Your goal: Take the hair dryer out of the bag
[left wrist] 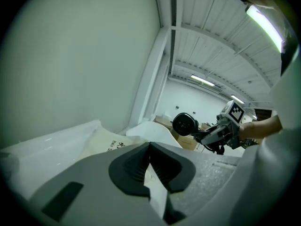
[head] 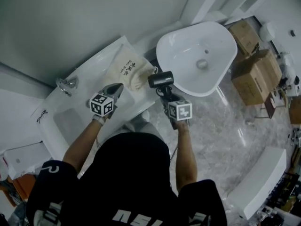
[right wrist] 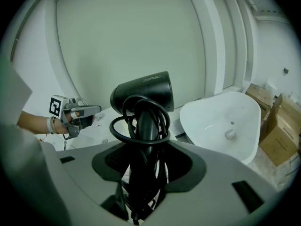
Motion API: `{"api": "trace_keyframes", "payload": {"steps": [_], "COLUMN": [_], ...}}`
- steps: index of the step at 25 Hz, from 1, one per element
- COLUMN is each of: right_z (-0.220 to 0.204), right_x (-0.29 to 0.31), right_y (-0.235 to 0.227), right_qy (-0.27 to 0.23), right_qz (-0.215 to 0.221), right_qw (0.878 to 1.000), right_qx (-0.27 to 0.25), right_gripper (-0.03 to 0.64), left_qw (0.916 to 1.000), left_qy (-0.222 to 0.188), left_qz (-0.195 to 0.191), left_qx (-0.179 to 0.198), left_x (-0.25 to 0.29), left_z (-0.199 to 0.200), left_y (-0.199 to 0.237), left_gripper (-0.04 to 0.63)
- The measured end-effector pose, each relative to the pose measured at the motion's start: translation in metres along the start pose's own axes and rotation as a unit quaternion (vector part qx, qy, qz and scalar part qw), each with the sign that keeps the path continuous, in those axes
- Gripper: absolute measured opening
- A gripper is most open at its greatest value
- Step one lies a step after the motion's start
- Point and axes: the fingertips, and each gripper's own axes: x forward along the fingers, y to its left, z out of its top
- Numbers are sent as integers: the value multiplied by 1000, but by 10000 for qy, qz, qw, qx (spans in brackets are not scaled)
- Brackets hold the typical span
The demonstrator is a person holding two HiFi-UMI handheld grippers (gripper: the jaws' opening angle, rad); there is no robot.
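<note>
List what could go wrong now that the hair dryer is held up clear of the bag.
The right gripper holds the hair dryer by its handle only, top-heavy; it may tip or slip.
The cord is looped loosely round the handle; a loop could fall and snag.
It hangs near the basin and hard floor; a drop could crack it.

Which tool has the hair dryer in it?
The right tool: its jaws clamp the handle of the black hair dryer. The left tool is shut, with no dryer.
</note>
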Motion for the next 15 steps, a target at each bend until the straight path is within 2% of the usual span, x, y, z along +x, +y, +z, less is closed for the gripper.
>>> {"api": "trace_keyframes", "payload": {"steps": [5, 10, 15], "right_z": [9, 11, 36], "right_x": [-8, -1, 19], "right_y": [22, 57, 86], "right_qy": [-311, -210, -227], "right_qz": [191, 412, 712], "right_qw": [9991, 9982, 9946], "right_qx": [-227, -385, -724], "right_gripper": [199, 199, 199], "left_qw": [9990, 9969, 9921], "left_qy": [-361, -560, -719], "left_qz": [243, 558, 1014], "left_qx": [69, 5, -165], "left_x": [-41, -85, -123], "left_z": [8, -4, -10], "left_y": [-4, 2, 22], "left_gripper": [-2, -2, -2]}}
